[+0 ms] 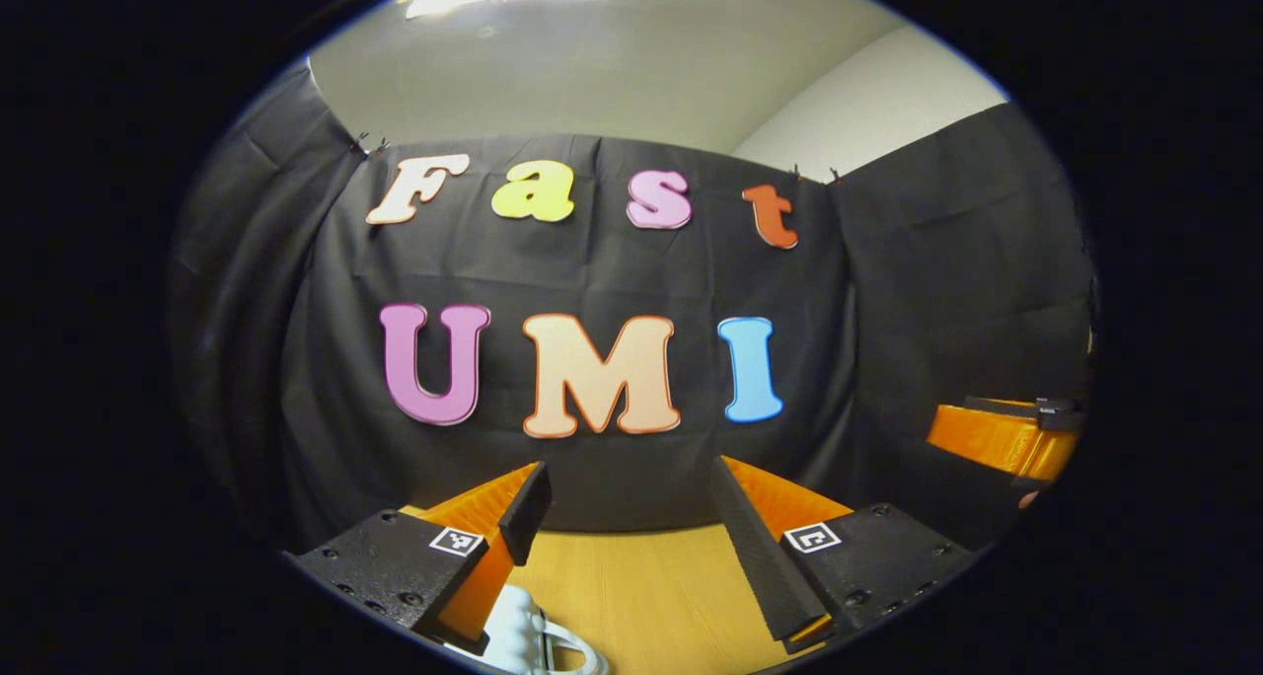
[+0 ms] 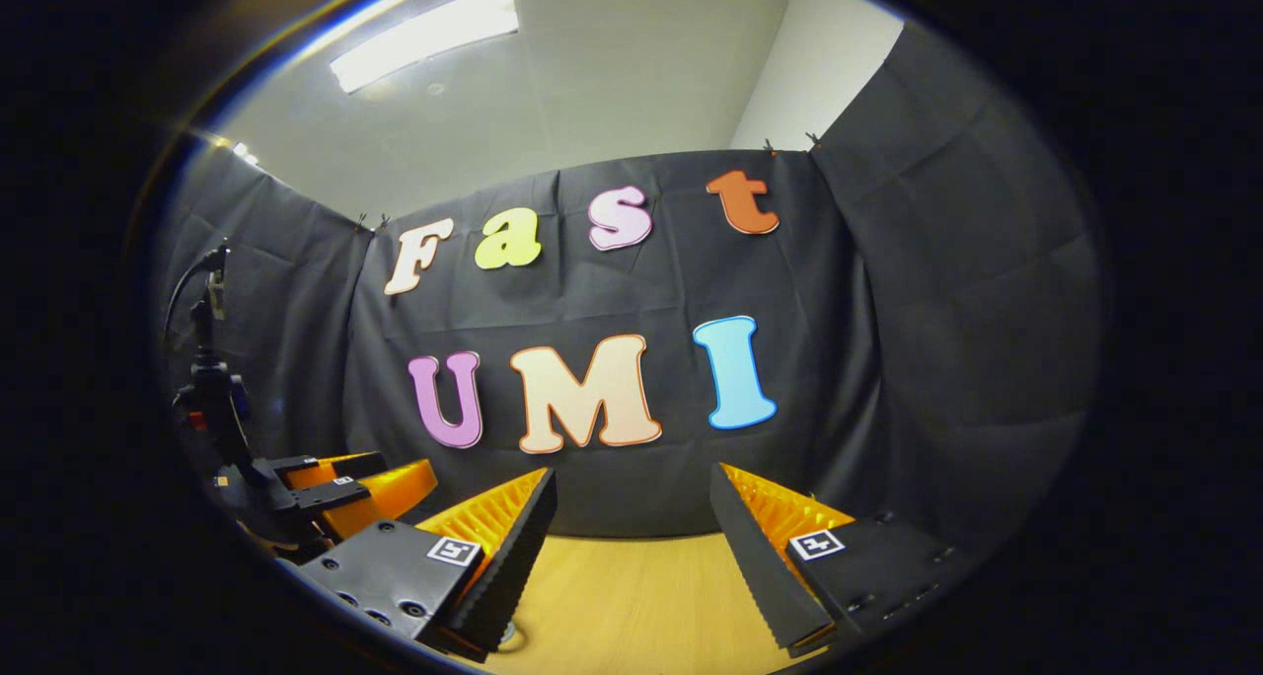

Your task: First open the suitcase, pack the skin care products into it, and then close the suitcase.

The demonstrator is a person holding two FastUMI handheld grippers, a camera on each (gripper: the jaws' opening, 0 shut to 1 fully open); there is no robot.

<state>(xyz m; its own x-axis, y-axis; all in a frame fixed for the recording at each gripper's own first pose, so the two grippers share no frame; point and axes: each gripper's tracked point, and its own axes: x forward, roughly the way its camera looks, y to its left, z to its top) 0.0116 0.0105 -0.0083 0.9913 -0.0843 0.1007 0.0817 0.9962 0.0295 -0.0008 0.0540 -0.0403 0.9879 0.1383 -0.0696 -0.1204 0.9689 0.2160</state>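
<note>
In the left gripper view my left gripper stands open above the wooden table, nothing between its black-padded orange fingers. A white ribbed object lies on the table just below the left finger; I cannot tell what it is. My right gripper is likewise open and empty over the table, pointing at the back wall. The right gripper's orange body shows at the far right of the left gripper view. The left gripper shows at the far left of the right gripper view.
A black stand with cables rises at the left edge of the right gripper view, behind the left gripper. Black cloth walls close the booth at the back and both sides, right behind the table's far edge.
</note>
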